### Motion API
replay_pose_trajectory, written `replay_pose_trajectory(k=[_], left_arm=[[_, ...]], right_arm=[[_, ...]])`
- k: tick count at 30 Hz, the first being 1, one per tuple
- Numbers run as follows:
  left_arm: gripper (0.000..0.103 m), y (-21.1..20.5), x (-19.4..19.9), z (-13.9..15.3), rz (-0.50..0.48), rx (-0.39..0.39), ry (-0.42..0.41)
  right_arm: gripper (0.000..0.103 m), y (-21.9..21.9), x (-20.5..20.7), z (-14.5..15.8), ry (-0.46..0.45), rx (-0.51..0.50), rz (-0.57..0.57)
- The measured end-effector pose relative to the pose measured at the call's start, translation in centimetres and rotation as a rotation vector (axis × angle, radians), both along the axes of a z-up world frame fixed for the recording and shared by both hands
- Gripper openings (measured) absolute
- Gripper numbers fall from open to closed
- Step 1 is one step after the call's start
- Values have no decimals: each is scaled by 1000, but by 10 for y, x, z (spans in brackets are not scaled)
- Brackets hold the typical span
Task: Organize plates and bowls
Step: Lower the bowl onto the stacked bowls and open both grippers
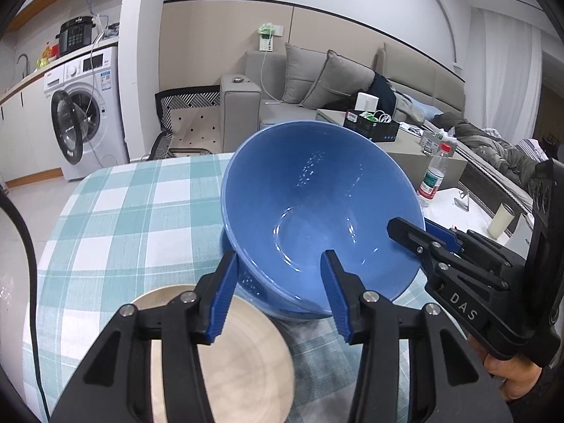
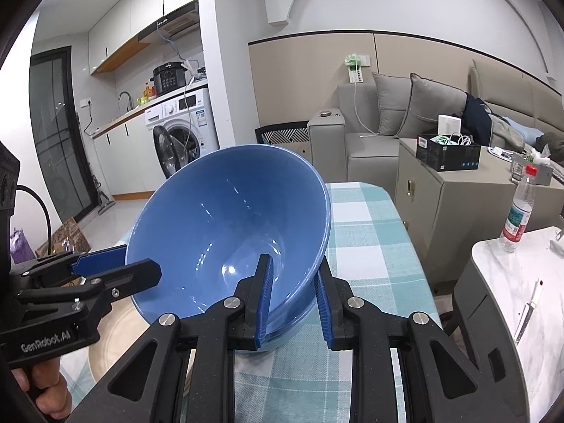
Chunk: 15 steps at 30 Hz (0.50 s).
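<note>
A large blue bowl [image 1: 317,204] is tilted up over the checked tablecloth [image 1: 123,218], its low edge near the cloth. My left gripper [image 1: 278,275] straddles the bowl's near rim with one finger inside and one outside, jaws wide. My right gripper [image 1: 416,236] reaches in from the right and is closed on the far rim. In the right wrist view the bowl [image 2: 225,232] fills the middle, my right gripper [image 2: 292,282] pinches its rim, and the left gripper [image 2: 141,264] is at the left rim. A beige plate [image 1: 232,359] lies under my left fingers.
A water bottle [image 2: 518,211] and a knife [image 2: 528,310] sit on a white marble side table [image 2: 511,282] to the right. A grey cabinet [image 2: 458,194], a sofa and a washing machine [image 1: 81,105] stand beyond the table.
</note>
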<state>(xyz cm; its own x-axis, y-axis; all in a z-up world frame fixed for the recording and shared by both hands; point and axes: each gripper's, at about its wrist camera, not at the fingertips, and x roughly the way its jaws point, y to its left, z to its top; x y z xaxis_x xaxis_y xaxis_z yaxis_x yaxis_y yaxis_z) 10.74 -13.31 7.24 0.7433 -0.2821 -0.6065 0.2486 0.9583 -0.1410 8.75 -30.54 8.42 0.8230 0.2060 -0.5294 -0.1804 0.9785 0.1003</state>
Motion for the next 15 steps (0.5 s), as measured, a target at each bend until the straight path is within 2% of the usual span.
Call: replay_pose_trajectory(k=[15], left_arm=[[35,14,19,-24,56,1,47]], right_arm=[[23,17,9,-21,42,-38,13]])
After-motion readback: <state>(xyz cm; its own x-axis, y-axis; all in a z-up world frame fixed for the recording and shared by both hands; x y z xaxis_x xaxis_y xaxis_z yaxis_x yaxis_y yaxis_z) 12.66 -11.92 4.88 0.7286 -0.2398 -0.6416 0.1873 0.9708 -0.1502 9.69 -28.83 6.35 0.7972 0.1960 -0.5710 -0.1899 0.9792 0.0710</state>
